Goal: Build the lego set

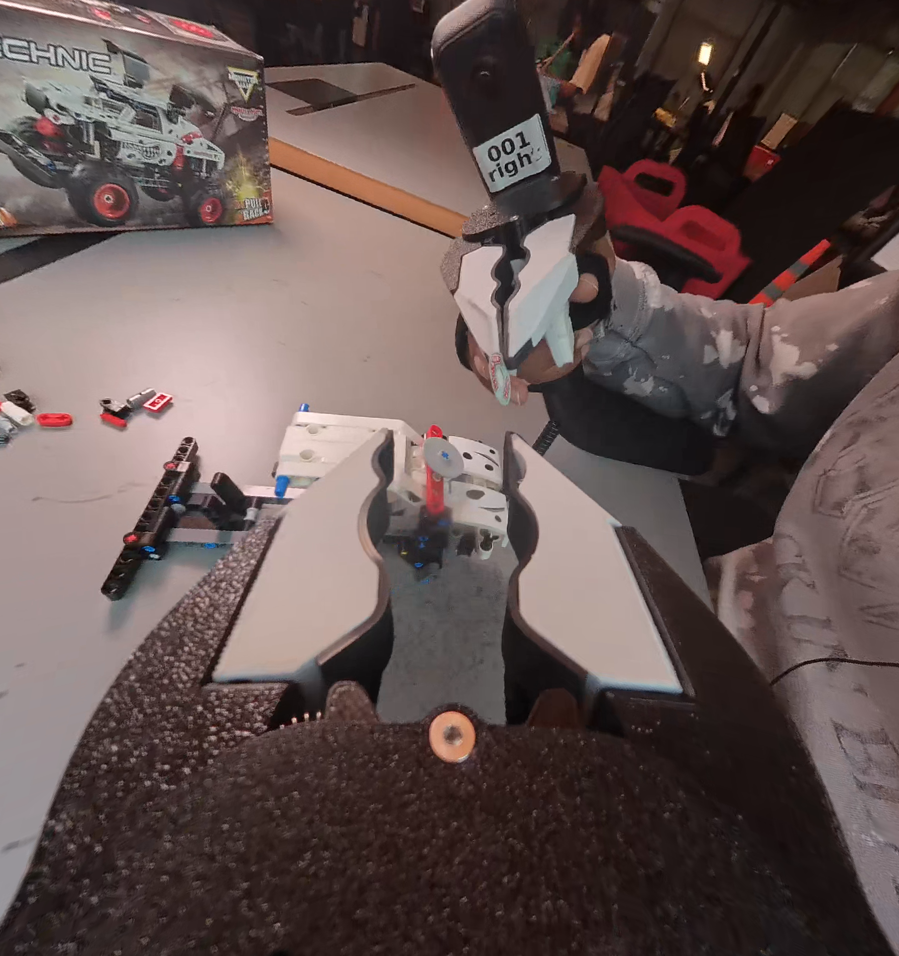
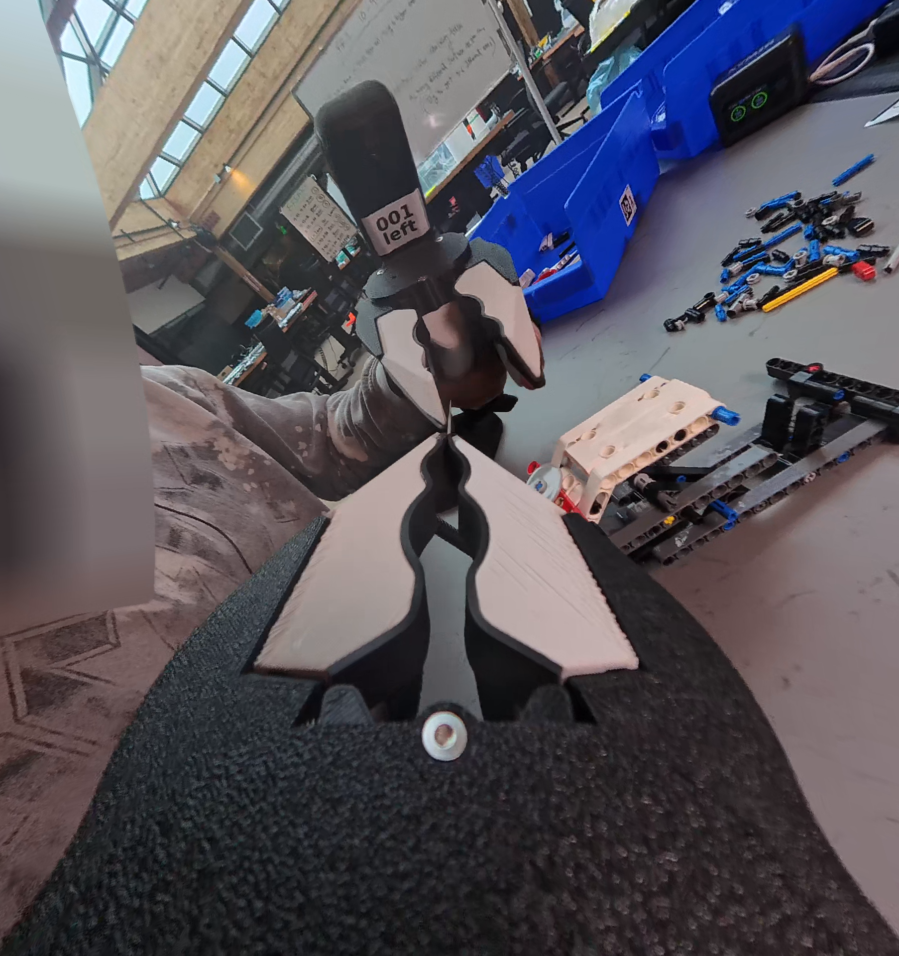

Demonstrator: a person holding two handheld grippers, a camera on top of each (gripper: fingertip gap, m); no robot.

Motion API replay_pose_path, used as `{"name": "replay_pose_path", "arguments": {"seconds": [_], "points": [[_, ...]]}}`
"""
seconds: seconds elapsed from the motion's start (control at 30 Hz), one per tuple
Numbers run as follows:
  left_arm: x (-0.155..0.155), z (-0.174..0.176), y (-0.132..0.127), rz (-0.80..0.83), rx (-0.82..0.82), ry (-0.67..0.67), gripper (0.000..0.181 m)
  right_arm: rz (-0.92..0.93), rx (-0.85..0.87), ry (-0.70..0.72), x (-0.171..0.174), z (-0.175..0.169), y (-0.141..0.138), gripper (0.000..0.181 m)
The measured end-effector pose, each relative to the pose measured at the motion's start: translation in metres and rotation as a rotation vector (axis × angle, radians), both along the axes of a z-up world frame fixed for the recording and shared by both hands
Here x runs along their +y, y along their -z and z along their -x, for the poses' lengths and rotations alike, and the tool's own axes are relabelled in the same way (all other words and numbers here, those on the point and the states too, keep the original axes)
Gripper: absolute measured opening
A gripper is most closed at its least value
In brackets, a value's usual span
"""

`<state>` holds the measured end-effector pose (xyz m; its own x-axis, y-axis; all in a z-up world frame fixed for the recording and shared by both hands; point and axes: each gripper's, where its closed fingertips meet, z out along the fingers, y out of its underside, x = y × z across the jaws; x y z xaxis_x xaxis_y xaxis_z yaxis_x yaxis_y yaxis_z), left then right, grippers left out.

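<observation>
Right tongs [image 1: 504,362] clamped on small round printed sticker [image 1: 500,373], held above half-built white-and-black truck chassis [image 1: 437,491] on grey bench [image 1: 127,310]. Left tongs [image 1: 447,455] apart, empty, straddling chassis. Step: sticker application, likely. Next: careful alignment over panel.

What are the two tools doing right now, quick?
Left tool: open, holding nothing, near the half-built truck.
Right tool: closed on a small round sticker.

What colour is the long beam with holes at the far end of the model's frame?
Black; the long beam shows best in the left wrist view.
</observation>
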<state>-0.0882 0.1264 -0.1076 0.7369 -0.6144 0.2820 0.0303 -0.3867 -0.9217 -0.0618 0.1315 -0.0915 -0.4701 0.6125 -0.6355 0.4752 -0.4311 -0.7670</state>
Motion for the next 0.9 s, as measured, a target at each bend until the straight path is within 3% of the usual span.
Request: {"name": "replay_pose_path", "arguments": {"seconds": [0.1,0.37,0.9], "points": [[-0.002,0.001,0.000,-0.051,0.046,-0.003,0.043,-0.008,-0.070,0.001,0.007,0.001,0.005,0.000],[0.006,-0.002,0.029,-0.076,0.185,-0.004,0.037,0.131,-0.275,-0.053,0.014,0.005,0.031,0.000],[0.007,-0.014,0.035,-0.149,0.299,0.027,0.030,0.280,-0.349,-0.007,0.009,0.004,0.040,0.000]]}}
